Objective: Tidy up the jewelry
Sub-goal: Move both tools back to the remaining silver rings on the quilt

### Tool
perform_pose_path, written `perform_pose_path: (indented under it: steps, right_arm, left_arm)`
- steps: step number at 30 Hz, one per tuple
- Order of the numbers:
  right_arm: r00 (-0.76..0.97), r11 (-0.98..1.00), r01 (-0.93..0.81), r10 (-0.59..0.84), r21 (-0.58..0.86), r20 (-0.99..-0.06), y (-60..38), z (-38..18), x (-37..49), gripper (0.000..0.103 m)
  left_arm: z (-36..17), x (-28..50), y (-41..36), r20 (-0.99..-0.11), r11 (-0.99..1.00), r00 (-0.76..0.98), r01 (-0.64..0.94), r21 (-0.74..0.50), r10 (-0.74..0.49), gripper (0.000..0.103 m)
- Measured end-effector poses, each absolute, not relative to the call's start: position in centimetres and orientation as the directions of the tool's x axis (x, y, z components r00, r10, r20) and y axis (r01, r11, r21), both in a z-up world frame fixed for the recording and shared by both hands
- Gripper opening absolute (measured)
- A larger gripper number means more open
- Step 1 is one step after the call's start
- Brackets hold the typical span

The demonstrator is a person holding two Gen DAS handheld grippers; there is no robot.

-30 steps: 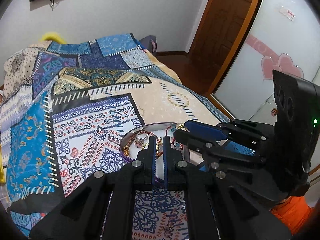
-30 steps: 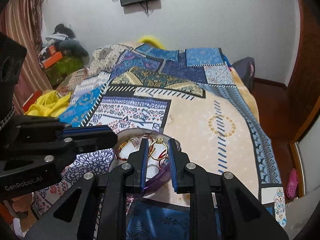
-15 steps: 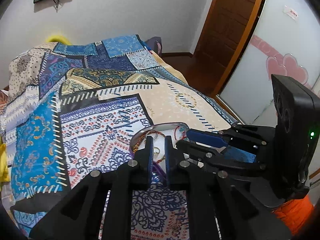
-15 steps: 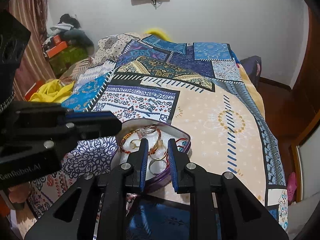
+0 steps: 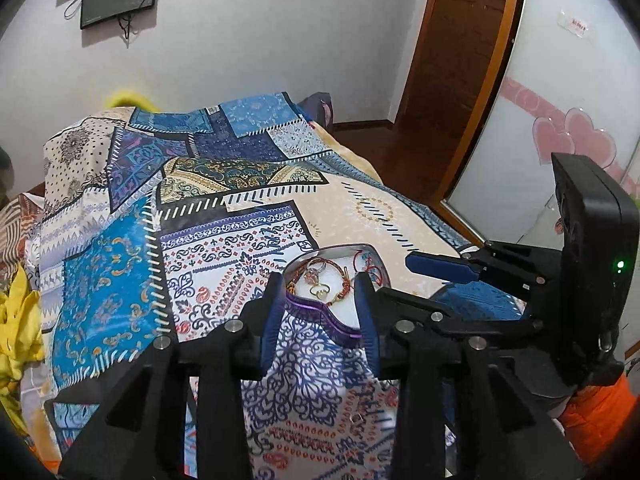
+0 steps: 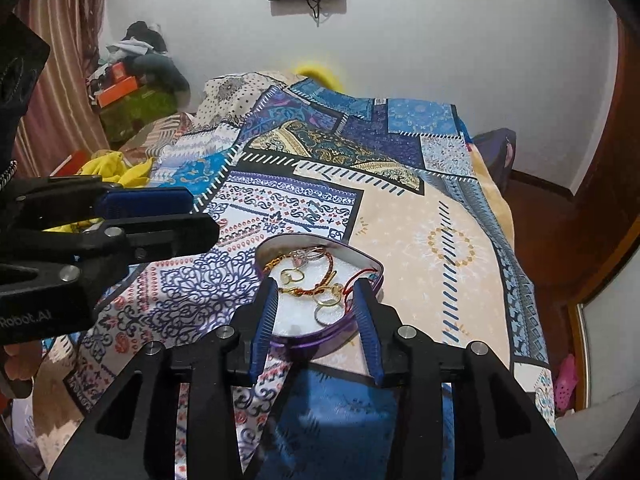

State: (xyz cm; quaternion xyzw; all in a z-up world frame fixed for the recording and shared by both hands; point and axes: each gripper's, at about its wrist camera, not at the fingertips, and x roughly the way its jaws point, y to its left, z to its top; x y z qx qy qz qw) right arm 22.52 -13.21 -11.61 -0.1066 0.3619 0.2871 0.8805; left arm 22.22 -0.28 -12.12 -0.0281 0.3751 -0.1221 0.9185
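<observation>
A purple heart-shaped tin (image 5: 316, 312) (image 6: 320, 338) lies on the patchwork bedspread (image 5: 224, 248) (image 6: 440, 240). It holds several rings, a gold ring (image 6: 329, 300) among them, and red and gold bracelets (image 5: 340, 276) (image 6: 308, 290). My left gripper (image 5: 320, 284) is open and empty, just above the tin's near edge. My right gripper (image 6: 316, 292) is open and empty, with its fingers over the tin's near rim. Each gripper shows in the other's view: the right one (image 5: 440, 266) at the right, the left one (image 6: 160, 216) at the left.
A small ring-like piece (image 5: 355, 419) lies on the bedspread near the left gripper's base. Yellow cloth (image 5: 16, 320) lies at the bed's left edge. A wooden door (image 5: 452, 40) and a wardrobe with pink hearts (image 5: 560, 140) stand to the right. Clutter (image 6: 132, 80) is piled at the back left.
Both grippers have opened. The gold ring that was between the right gripper's fingers now lies in the tin. Both grippers have drawn back a little.
</observation>
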Motion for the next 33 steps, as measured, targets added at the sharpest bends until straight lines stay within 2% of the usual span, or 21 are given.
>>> perform_pose_path:
  steps: [4, 17, 27, 29, 33]
  right_arm:
    - [0.586, 0.816, -0.577, 0.435, 0.024, -0.684, -13.4, -11.0, 21.1, 0.045]
    - [0.599, 0.827, -0.560, 0.441, 0.044, -0.669, -14.5, -10.8, 16.5, 0.045]
    - [0.532, 0.809, -0.583, 0.449, 0.075, -0.718, -14.2, -13.6, 13.2, 0.045]
    - [0.524, 0.805, -0.589, 0.445, 0.068, -0.726, -13.9, -14.3, 12.5, 0.044]
    - [0.481, 0.787, -0.610, 0.463, 0.095, -0.744, -13.3, -15.6, 11.6, 0.033]
  left_arm:
    - [-11.3, 20.6, 0.1, -0.673, 0.971, 0.702, 0.199, -0.131, -0.234, 0.039]
    - [-11.6, 15.6, 1.5, -0.686, 0.977, 0.697, 0.179, -0.117, -0.210, 0.044]
    - [-13.9, 12.4, 1.6, -0.727, 0.981, 0.660, 0.168, -0.100, -0.187, 0.044]
    - [-14.4, 12.1, 1.6, -0.737, 0.981, 0.651, 0.167, -0.095, -0.182, 0.044]
    - [-15.2, 11.4, 1.4, -0.752, 0.981, 0.633, 0.168, -0.099, -0.184, 0.044]
